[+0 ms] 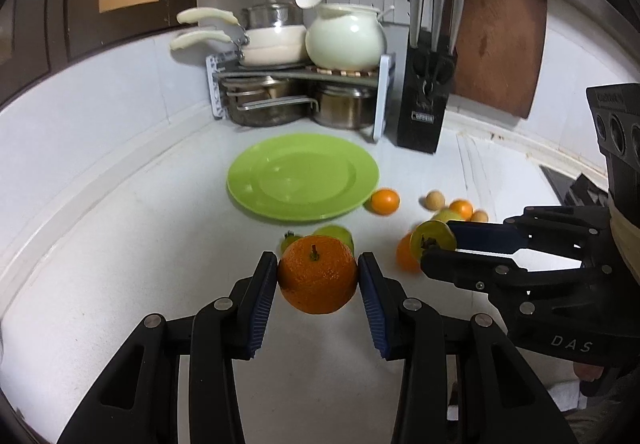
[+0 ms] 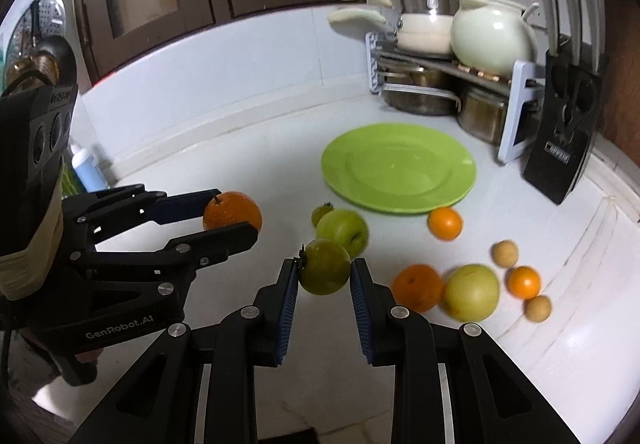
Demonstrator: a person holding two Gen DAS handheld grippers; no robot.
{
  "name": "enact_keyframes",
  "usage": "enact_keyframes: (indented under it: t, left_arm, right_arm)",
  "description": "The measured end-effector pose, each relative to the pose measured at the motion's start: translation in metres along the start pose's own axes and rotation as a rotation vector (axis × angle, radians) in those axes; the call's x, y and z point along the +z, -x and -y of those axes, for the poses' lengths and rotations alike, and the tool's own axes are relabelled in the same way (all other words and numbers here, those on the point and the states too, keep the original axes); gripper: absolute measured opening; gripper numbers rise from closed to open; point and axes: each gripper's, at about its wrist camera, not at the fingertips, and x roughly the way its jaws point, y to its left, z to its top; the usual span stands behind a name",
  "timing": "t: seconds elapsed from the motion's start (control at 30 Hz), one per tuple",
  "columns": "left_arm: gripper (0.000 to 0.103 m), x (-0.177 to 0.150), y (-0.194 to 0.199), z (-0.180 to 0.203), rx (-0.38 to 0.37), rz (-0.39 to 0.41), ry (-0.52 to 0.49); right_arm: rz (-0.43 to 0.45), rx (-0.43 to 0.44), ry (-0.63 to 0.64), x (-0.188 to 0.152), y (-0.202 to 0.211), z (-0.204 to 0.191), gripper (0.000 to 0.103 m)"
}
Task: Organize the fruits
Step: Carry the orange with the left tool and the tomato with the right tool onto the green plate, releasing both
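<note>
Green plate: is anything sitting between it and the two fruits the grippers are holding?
Nothing blocks the way. The left gripper holds an orange and the right gripper a green fruit, both lifted above the counter. A green apple and small green fruit lie below their paths; the green plate is bare.

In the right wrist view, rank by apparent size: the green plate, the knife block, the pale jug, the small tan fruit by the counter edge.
1. Green plate, widest.
2. Knife block and pale jug: similar, and distortion near the edge makes ranking unsure.
3. Small tan fruit, smallest.
</note>
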Motion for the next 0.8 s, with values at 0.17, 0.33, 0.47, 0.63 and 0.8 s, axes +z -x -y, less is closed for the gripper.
enact_keyframes:
  t: [0.17, 0.33, 0.47, 0.63, 0.8]
  left_arm:
    - [0.041, 0.015, 0.003, 0.002, 0.022, 0.022, 0.031]
    - [0.041, 0.032, 0.001, 0.003, 0.04, 0.044, 0.038]
    - [0.041, 0.046, -0.004, 0.001, 0.06, 0.058, 0.04]
    - [0.041, 0.062, -0.013, -0.007, 0.062, 0.056, 0.051]
    - [0.041, 0.079, -0.022, -0.013, 0.074, 0.06, 0.046]
  right_arm:
    - [0.035, -0.008, -0.002, 0.013, 0.009, 0.012, 0.028]
    - [0.063, -0.018, 0.004, 0.03, 0.011, 0.022, 0.028]
    - [0.082, -0.024, 0.016, 0.046, 0.008, 0.031, 0.028]
    - [0.075, -0.034, 0.024, 0.062, -0.003, 0.041, 0.028]
    - [0.08, -0.048, 0.037, 0.082, -0.014, 0.054, 0.028]
